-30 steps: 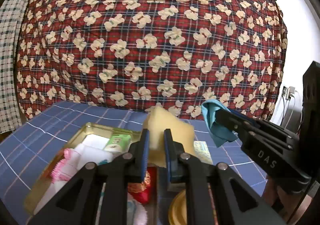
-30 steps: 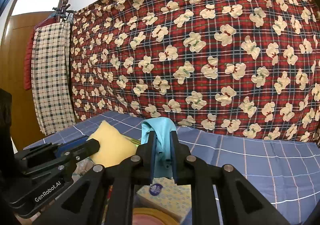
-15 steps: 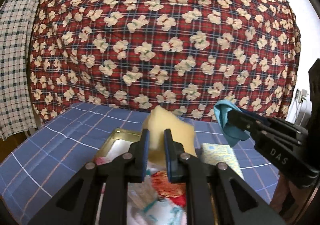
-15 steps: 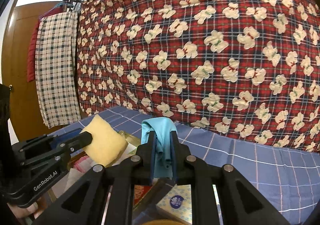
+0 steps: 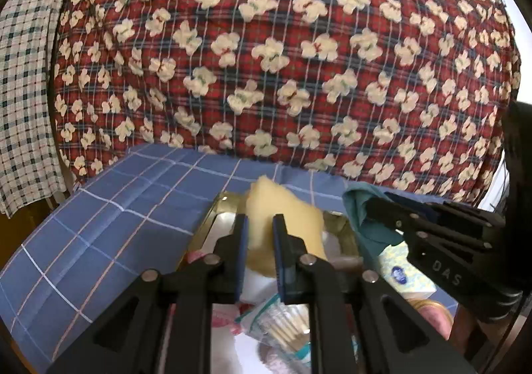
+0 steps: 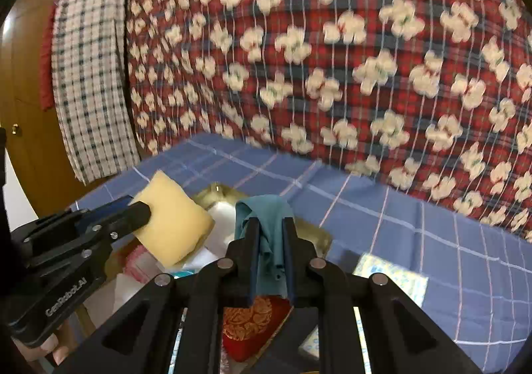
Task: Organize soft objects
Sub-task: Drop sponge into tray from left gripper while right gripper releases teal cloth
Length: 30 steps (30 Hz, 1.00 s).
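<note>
The left gripper [image 5: 260, 224] was clenched on a yellow sponge [image 5: 282, 221], and the right gripper [image 6: 270, 231] was clenched on a teal cloth [image 6: 266, 234]. Both things were held in the air above a gold metal tray [image 6: 319, 234] that stood on a bed with a blue checked sheet [image 6: 432, 241].

The sponge looked light and springy. The jaws pressed it near one corner and its body bulged out beyond them, so it would probably give way under pressure and return to its shape when released. A grip across the thick middle seemed the surest; at a corner it could bend or turn in the jaws.

The cloth was thin and limp. It hung bunched between the jaws, with a fold standing above them and the rest dropping below. It would likely carry no shape of its own, so it had to be taken at a gathered fold, and a loose end might drag over the things in the tray.

In the tray lay white and pink soft things, not clear enough to name. A red embroidered pouch [image 6: 252, 324] and a tissue packet [image 5: 402, 271] lay near the tray.
</note>
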{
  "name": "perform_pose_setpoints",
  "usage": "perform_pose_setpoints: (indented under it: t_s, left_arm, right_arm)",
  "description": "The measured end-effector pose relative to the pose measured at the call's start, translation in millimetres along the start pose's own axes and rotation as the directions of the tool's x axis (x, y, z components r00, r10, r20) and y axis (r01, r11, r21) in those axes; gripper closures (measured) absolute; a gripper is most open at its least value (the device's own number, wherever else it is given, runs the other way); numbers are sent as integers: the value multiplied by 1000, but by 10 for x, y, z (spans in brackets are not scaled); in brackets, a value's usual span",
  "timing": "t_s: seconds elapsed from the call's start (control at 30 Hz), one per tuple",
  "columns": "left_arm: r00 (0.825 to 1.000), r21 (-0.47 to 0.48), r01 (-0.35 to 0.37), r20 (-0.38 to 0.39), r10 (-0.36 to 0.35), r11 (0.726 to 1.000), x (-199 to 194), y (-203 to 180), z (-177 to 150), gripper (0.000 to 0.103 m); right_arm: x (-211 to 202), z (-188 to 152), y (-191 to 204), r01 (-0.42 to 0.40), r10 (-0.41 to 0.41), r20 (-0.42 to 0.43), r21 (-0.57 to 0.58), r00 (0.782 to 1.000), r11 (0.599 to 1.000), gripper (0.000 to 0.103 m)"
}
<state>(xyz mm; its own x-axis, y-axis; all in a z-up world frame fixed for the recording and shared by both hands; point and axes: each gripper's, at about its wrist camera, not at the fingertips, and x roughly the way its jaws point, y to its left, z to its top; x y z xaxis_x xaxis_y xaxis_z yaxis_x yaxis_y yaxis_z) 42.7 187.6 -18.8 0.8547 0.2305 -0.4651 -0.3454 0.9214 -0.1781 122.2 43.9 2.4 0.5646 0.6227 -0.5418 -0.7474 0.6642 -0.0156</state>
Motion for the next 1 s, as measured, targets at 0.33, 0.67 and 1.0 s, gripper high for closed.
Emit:
perform_pose_setpoints:
  t_s: [0.33, 0.67, 1.0]
  left_arm:
    - [997, 2, -10, -72, 10, 1000, 168, 84, -100, 87]
    - [997, 0, -45, -57, 45, 999, 44, 168, -133, 34]
    - [998, -5, -57, 15, 57, 998, -357, 160, -157, 21]
  right_arm:
    - [316, -95, 152, -19, 17, -103, -22, 994, 1000, 88]
    - [125, -131, 94, -25, 26, -55, 18, 998, 1000, 42]
    - [-346, -246, 130, -16, 14, 44, 47, 999, 999, 31]
